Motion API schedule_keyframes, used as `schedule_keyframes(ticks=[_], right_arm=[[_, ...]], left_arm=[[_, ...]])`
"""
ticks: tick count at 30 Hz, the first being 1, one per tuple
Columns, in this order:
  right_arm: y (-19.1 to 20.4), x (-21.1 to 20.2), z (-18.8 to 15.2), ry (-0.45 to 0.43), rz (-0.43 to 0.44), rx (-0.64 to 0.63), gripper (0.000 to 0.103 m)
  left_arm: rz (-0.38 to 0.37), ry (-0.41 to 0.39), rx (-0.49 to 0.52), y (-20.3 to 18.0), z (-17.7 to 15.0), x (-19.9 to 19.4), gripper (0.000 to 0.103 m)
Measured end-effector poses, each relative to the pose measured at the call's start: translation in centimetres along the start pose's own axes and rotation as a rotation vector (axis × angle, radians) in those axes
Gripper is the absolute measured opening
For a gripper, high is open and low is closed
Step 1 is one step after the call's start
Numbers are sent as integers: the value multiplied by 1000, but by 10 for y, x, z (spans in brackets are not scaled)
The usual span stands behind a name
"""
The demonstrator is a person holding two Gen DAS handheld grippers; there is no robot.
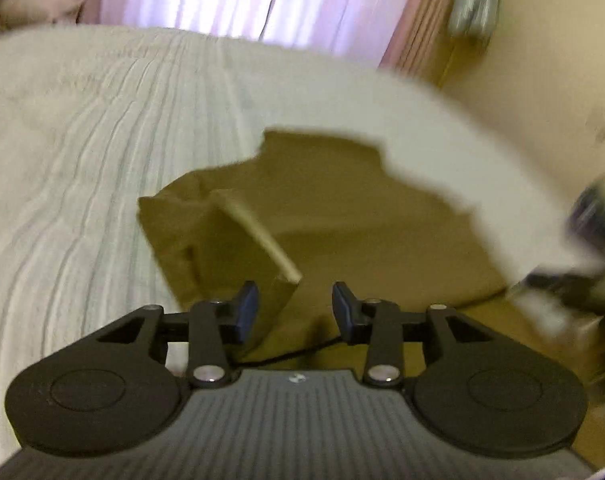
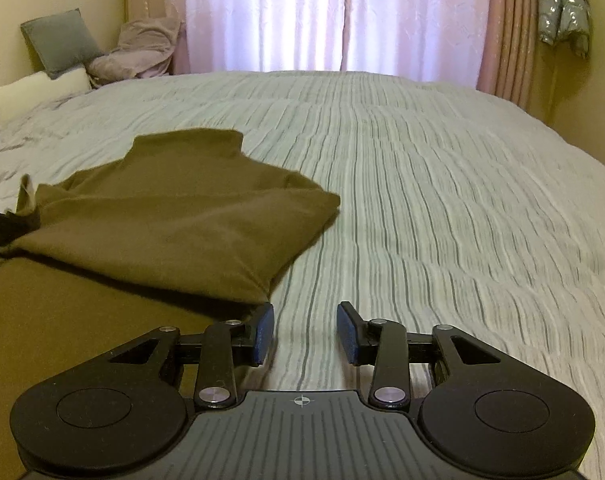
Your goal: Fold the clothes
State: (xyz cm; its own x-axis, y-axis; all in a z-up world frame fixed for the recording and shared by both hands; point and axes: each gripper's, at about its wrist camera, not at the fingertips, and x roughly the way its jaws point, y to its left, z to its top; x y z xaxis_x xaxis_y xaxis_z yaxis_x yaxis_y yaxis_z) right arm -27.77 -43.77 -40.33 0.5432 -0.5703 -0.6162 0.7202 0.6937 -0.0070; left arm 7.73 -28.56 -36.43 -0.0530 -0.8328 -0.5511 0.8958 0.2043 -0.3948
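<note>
An olive-brown garment lies on the striped bedspread, its upper part folded over with the collar toward the window. My right gripper is open and empty, low over the bedspread, its left pad just beside the garment's near corner. In the blurred left wrist view the same garment fills the middle. My left gripper is open; a raised fold of the garment's edge stands just ahead of its left pad. The left gripper's black tip shows in the right wrist view at the garment's left edge.
A grey cushion, a cream pillow and a bundled pink blanket sit at the bed's far left. Pink curtains hang behind the bed. A silver jacket hangs on the right wall. The bedspread stretches to the right.
</note>
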Motion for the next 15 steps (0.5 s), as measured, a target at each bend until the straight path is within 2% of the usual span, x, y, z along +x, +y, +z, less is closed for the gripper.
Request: schedule_keyframes(ticks=[1, 2, 3, 4, 7, 11, 14, 15], right_arm=[[1, -2, 3, -16, -1, 7, 69], [2, -5, 5, -39, 2, 14, 72], [4, -8, 9, -65, 13, 17, 72], [6, -9, 13, -76, 21, 20, 72], [14, -11, 25, -98, 68, 25, 71], [24, -7, 33, -102, 94, 4, 71], [24, -2, 33, -86, 101, 12, 71], [23, 2, 32, -64, 105, 19, 71]], left_arm=[[-37, -29, -30, 7, 1, -7, 31], [-56, -54, -53, 13, 2, -9, 23], [-61, -70, -78, 19, 2, -10, 10], [-53, -79, -119, 27, 1, -7, 6], [-9, -64, -220, 47, 2, 11, 5], [10, -12, -164, 36, 5, 40, 5], [40, 122, -81, 24, 2, 72, 5], [53, 137, -58, 21, 1, 77, 5]])
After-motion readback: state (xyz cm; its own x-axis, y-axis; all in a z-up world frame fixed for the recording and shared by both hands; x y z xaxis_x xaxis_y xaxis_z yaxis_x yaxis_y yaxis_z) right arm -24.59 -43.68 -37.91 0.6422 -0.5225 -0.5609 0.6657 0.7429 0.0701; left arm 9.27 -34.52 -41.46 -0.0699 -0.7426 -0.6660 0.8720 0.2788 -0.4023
